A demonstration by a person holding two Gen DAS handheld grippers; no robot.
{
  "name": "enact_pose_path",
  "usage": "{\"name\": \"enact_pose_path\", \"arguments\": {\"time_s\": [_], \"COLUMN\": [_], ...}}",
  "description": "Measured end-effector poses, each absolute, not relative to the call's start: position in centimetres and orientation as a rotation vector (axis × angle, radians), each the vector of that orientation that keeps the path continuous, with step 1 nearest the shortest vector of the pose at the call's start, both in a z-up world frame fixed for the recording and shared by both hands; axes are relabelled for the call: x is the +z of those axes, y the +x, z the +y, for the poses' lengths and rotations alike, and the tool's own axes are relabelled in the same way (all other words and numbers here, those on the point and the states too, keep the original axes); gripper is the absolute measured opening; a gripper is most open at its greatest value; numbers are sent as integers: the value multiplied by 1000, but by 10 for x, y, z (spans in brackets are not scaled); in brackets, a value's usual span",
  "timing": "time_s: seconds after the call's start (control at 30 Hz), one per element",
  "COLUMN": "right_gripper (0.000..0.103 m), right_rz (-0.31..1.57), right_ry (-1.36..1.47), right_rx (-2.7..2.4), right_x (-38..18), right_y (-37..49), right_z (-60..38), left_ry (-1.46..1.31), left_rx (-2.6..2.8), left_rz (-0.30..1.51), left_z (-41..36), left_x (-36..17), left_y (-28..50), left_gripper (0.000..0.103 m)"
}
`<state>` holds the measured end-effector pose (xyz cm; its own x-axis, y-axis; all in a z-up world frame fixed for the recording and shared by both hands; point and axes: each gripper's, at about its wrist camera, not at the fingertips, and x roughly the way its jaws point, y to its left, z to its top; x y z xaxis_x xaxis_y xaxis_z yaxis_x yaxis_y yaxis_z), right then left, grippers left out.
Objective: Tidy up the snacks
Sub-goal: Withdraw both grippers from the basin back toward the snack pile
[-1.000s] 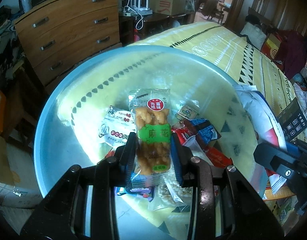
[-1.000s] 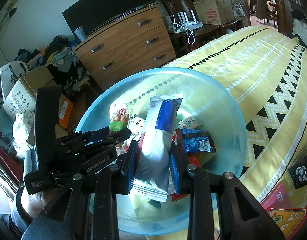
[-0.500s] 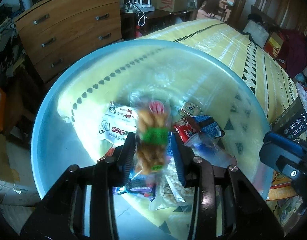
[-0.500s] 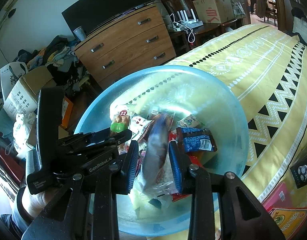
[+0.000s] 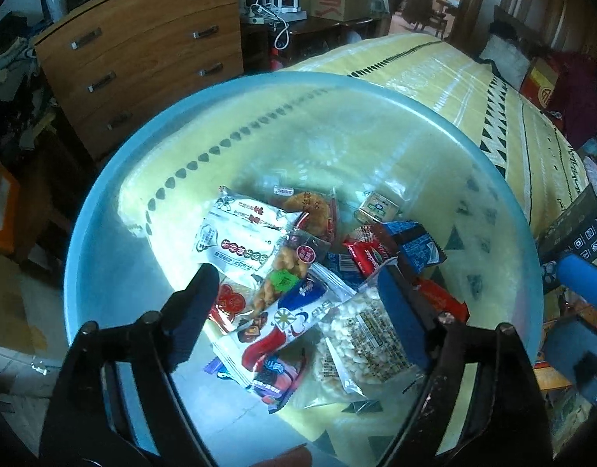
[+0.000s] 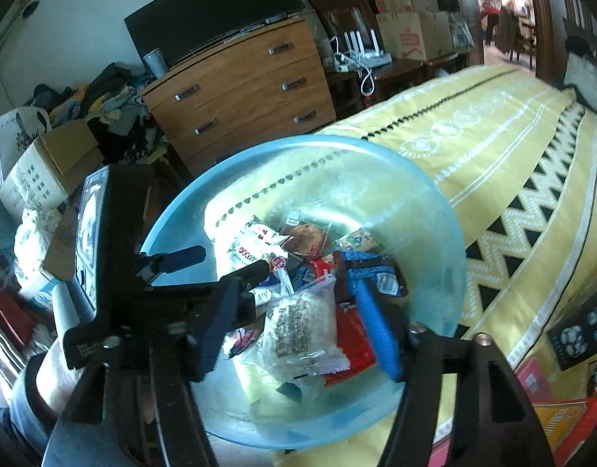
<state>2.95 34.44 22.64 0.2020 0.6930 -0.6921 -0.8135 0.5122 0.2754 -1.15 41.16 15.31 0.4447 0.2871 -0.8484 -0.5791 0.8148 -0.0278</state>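
- left gripper has just spread, dropping the twist pack into the bowl.
- right gripper also just spread; blue pack released.
- both snacks binned.

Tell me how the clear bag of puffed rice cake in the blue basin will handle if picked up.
The puffed rice cake bag is probably light for its size: pale, airy pieces fill it. The glossy clear film looks slippery, and its loose sealed edges would likely flop. The cake itself may crumble under a hard squeeze.
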Motion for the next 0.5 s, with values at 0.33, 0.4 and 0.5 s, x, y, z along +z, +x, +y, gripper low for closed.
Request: {"name": "enact_pose_path", "arguments": {"time_s": [0.33, 0.4, 0.5], "right_gripper": [84, 84, 84], "right_rz": [827, 829, 826], "right_ry": [-177, -171, -171], "right_rx": [1053, 1053, 1055], "right_x": [234, 235, 236], "right_y": [21, 21, 21], "right_z": [335, 333, 332], "left_ry": [-331, -331, -330], "left_rx": [569, 567, 569], "left_rz": [965, 963, 961], "left_z": [410, 409, 407], "left_x": [156, 157, 159], "left_y": [-13, -14, -15], "left_gripper": [88, 90, 93]}}
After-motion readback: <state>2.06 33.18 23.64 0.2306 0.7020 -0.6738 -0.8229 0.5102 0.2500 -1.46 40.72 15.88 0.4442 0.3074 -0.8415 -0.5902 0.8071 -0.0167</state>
